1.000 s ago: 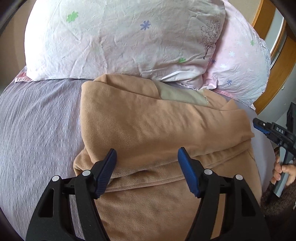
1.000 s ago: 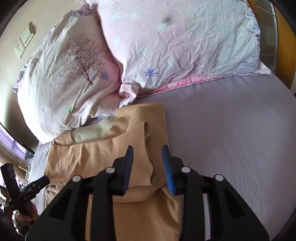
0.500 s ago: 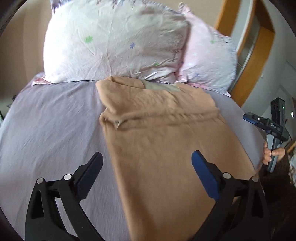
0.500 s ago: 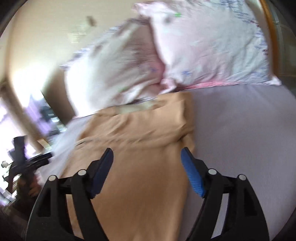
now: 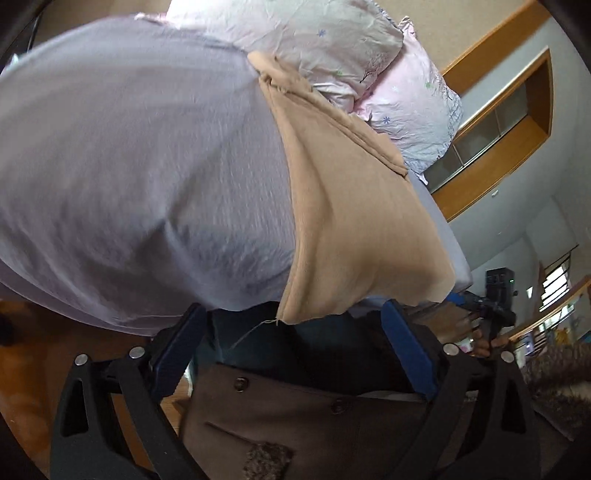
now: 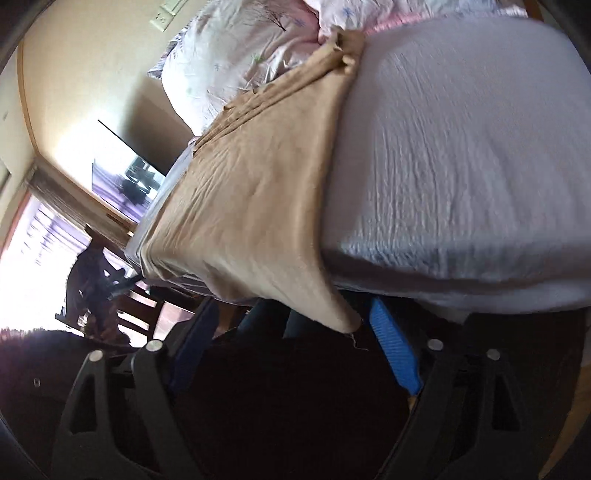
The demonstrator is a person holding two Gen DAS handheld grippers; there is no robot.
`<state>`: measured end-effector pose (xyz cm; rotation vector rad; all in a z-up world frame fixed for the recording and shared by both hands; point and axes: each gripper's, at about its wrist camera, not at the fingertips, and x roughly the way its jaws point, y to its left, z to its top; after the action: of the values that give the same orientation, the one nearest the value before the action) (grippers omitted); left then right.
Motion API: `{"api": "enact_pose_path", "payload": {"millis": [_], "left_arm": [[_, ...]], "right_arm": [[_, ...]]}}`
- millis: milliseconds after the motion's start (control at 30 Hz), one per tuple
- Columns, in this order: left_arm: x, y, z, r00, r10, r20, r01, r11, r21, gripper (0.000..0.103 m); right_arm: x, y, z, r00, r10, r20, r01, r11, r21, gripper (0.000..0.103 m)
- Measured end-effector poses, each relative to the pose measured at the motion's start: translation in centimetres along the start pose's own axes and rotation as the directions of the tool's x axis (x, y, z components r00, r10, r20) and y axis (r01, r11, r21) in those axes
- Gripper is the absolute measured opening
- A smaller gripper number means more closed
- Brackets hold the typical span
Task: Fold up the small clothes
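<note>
Lilac bedsheet (image 5: 140, 155), floral pillows (image 5: 314, 40), wall socket (image 6: 162, 18), brown buttoned coat (image 5: 314, 417)

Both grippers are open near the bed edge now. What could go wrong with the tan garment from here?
1. The tan garment hangs over the bed edge; it may slide toward the floor.
2. The left gripper and right gripper are both open below the hem; closing could catch the person's dark clothing instead.
3. The far end is bunched against the pillows, so a fold may come out uneven.
</note>
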<state>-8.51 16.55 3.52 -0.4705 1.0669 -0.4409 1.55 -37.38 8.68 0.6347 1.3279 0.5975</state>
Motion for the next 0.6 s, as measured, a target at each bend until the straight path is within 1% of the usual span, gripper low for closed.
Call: {"api": "enact_pose_path", "payload": {"millis": [67,100,133,167,200,233,267,300,333,367,400,500,567,600], "left_arm": [[1.3,0.2,0.1,1.000,-0.024,-0.005,0.023,0.999,-0.039,0.090],[1.8,0.3,0.2,0.999,-0.041,-0.008,0.040,0.997,-0.059,0.087],[2.3,0.4,0.2,0.998,-0.060,-0.014,0.059,0.995,-0.080,0.081],[2.8,0.4,0.2,0.997,-0.077,-0.023,0.074,0.993,-0.096,0.073],[3.2,0.4,0.3,0.995,-0.093,-0.031,0.089,0.990,-0.112,0.067],[3.4,0.4,0.3,0.993,-0.109,-0.040,0.103,0.986,-0.128,0.049],[3.6,0.6,0.4,0.989,-0.139,-0.040,0.131,0.978,-0.160,0.028],[3.3,1.0,0.3,0.985,-0.167,-0.034,0.158,0.969,-0.192,0.018],[3.0,1.2,0.3,0.980,-0.199,-0.021,0.189,0.955,-0.229,0.005],[2.4,1.3,0.4,0.973,-0.229,-0.001,0.221,0.942,-0.254,0.004],[1.8,1.1,0.5,0.972,-0.233,0.011,0.228,0.940,-0.255,0.004],[-0.3,-0.3,2.0,0.973,-0.225,0.047,0.230,0.948,-0.219,0.004],[-1.1,-1.3,3.9,0.972,-0.224,0.069,0.233,0.954,-0.189,0.004],[-1.4,-1.9,5.8,0.975,-0.205,0.083,0.216,0.964,-0.157,0.004]], "right_arm": [[1.3,-0.2,0.3,0.999,0.046,-0.007,-0.046,0.999,0.004,0.072],[1.7,-0.2,0.3,0.998,0.065,-0.010,-0.065,0.998,0.004,0.064],[2.3,-0.1,0.4,0.996,0.087,-0.016,-0.087,0.996,0.006,0.052],[2.7,-0.1,0.4,0.994,0.107,-0.023,-0.107,0.994,0.004,0.043],[3.0,0.1,0.3,0.991,0.131,-0.031,-0.131,0.991,0.000,0.023],[3.3,0.3,0.4,0.988,0.147,-0.035,-0.148,0.989,-0.007,0.010],[3.1,0.6,0.3,0.987,0.158,-0.032,-0.159,0.987,-0.019,0.009],[2.7,1.0,0.2,0.985,0.173,-0.019,-0.174,0.984,-0.038,0.008],[2.1,1.3,0.2,0.981,0.192,-0.003,-0.192,0.980,-0.052,0.007],[1.7,1.5,0.2,0.979,0.205,0.012,-0.204,0.977,-0.061,0.007],[1.1,2.0,0.6,0.974,0.222,0.033,-0.220,0.973,-0.073,0.007],[-1.2,3.9,2.5,0.957,0.267,0.111,-0.251,0.958,-0.140,0.007],[-2.1,5.1,4.7,0.946,0.282,0.160,-0.252,0.950,-0.187,0.007],[-2.4,5.8,6.3,0.939,0.289,0.188,-0.248,0.945,-0.215,0.007]]}}
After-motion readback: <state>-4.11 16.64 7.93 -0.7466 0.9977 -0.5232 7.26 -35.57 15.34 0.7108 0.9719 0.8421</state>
